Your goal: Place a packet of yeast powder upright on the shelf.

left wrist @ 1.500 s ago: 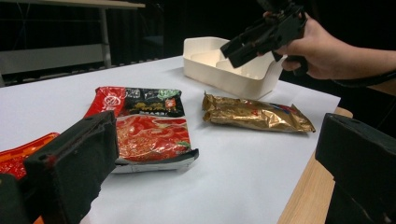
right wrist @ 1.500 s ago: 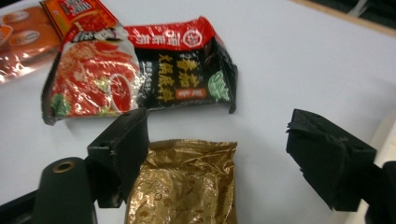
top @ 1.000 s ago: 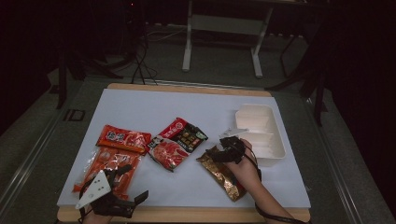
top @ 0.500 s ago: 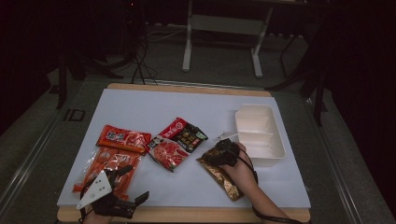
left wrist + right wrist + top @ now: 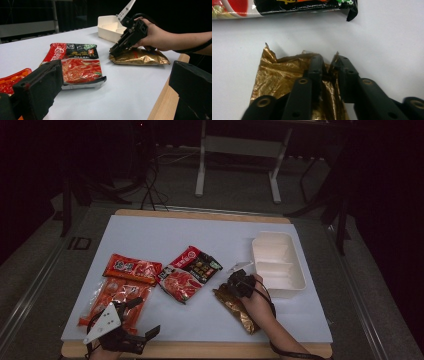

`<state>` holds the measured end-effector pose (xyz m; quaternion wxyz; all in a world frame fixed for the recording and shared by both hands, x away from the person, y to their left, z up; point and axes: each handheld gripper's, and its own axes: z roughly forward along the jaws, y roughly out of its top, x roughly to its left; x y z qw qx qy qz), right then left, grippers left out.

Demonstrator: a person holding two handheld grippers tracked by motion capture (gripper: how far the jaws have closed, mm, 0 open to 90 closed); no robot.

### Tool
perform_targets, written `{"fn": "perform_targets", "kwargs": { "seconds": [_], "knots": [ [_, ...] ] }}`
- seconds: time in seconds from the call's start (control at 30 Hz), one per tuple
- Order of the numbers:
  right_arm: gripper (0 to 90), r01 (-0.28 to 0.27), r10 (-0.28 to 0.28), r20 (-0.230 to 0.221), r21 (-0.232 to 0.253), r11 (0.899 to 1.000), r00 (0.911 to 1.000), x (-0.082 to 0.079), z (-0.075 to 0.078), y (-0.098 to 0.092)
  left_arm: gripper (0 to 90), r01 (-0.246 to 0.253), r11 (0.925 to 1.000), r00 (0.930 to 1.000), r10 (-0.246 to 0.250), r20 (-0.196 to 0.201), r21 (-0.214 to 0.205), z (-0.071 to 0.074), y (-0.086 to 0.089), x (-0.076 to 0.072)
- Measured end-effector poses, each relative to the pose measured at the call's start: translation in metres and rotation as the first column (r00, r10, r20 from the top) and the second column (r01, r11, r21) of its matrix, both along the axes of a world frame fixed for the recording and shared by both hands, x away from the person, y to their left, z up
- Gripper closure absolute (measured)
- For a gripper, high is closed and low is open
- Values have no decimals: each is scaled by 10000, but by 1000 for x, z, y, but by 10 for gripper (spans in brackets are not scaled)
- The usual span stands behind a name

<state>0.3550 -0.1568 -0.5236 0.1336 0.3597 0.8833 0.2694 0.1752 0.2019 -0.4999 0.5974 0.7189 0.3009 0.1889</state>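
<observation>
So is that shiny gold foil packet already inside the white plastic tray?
No, the gold foil packet lies on the table beside the white plastic tray.

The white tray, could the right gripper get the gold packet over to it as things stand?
Probably yes: the right gripper, jaws just closing, pinches the gold packet, and the white tray sits beside it with nothing between.

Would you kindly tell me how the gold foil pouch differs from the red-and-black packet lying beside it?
The gold foil pouch is plain, shiny and crinkled; the red-and-black packet is printed with pictures and lettering. The pouch's end is pinched in the right claw, whose jaws have just been closing; the packet lies untouched. The pouch lies nearer the white tray, the packet nearer the table's middle. Both lie on the white table.
</observation>
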Motion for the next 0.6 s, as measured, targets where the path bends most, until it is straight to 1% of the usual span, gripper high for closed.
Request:
{"fn": "perform_targets", "kwargs": {
  "seconds": [0.03,0.07,0.1,0.17,0.33,0.4,0.43,0.47,0.5,0.53,0.6],
  "knots": [
    [787,-34,34,5,-41,10000,10000,0,0,0,3,-4,10000,10000,4,-3,3,0,0,0],
    [840,-89,90,66,-137,9999,9999,0,0,1,3,3,10000,10000,-3,-5,4,0,0,0],
    [862,-153,159,180,-285,9995,9997,-1,1,1,3,6,10000,10000,-6,-2,9,0,0,0],
    [881,-192,198,229,-247,9995,9995,-1,0,0,3,21,10000,10000,-21,-11,31,0,0,0],
    [890,-180,182,270,-58,9998,9995,-3,4,-2,3,-16,10000,10000,16,-5,12,0,1,0],
    [893,-286,285,454,32,9996,9986,-5,12,-3,3,-26,10000,10000,26,-1,18,0,1,0],
    [893,-286,285,454,32,9996,9986,-5,12,-3,3,-28,10000,10000,28,-14,24,0,1,0],
    [894,-322,313,502,174,9993,9982,-7,18,-4,3,-33,10000,10000,33,-7,52,0,0,0],
    [894,-322,313,502,174,9993,9982,-7,18,-4,3,-33,10000,10000,33,-7,52,0,0,0],
    [894,-354,337,612,266,9990,9976,-7,22,-6,3,-32,10000,10000,32,-1,57,0,0,0],
    [895,-367,341,622,416,9985,9975,-8,26,-7,3,-22,10000,10000,22,5,50,0,0,0]
  ]
}}
